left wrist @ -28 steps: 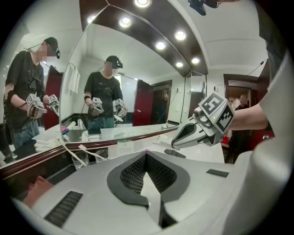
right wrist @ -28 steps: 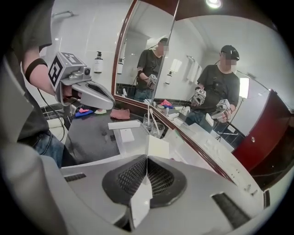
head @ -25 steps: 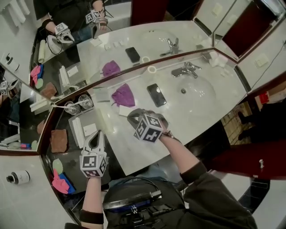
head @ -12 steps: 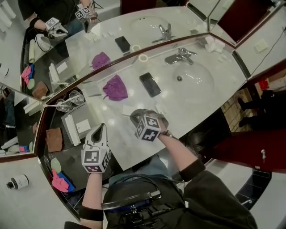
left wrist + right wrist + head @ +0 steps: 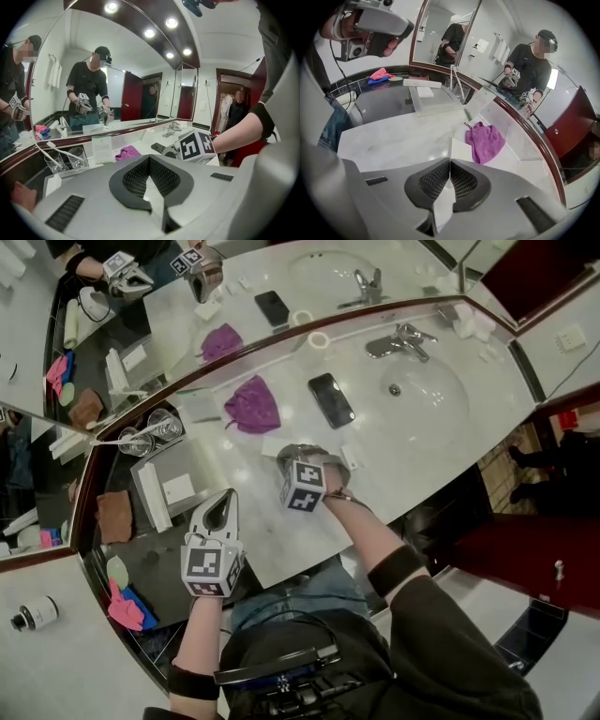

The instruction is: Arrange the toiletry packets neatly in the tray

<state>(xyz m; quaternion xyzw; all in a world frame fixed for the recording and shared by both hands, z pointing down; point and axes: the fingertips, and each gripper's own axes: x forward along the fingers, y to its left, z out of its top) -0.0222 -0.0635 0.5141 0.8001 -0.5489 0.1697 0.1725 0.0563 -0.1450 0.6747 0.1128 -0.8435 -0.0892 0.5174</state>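
Observation:
A flat white toiletry packet (image 5: 275,446) (image 5: 459,150) lies on the marble counter just below a purple cloth (image 5: 251,404) (image 5: 485,140). My right gripper (image 5: 291,456) (image 5: 450,161) points steeply down with its tips at the packet's near edge; its jaws are shut with nothing held. The clear tray (image 5: 192,470) (image 5: 436,107) sits to the left on the dark counter section, with a white packet (image 5: 178,489) (image 5: 424,91) and a long white box (image 5: 150,507) in it. My left gripper (image 5: 228,504) (image 5: 149,161) hovers by the tray's right side, shut and empty.
Two glasses (image 5: 150,435) (image 5: 65,161) with toothbrushes stand behind the tray. A black phone (image 5: 331,399) lies beside the sink (image 5: 427,395), which has a chrome tap (image 5: 401,341). A brown cloth (image 5: 117,517) and pink and blue items (image 5: 127,608) lie left. The mirror runs behind.
My right gripper has dropped towards the counter, close to the white packet. My left gripper has shifted a little along the tray's side. Both stay shut.

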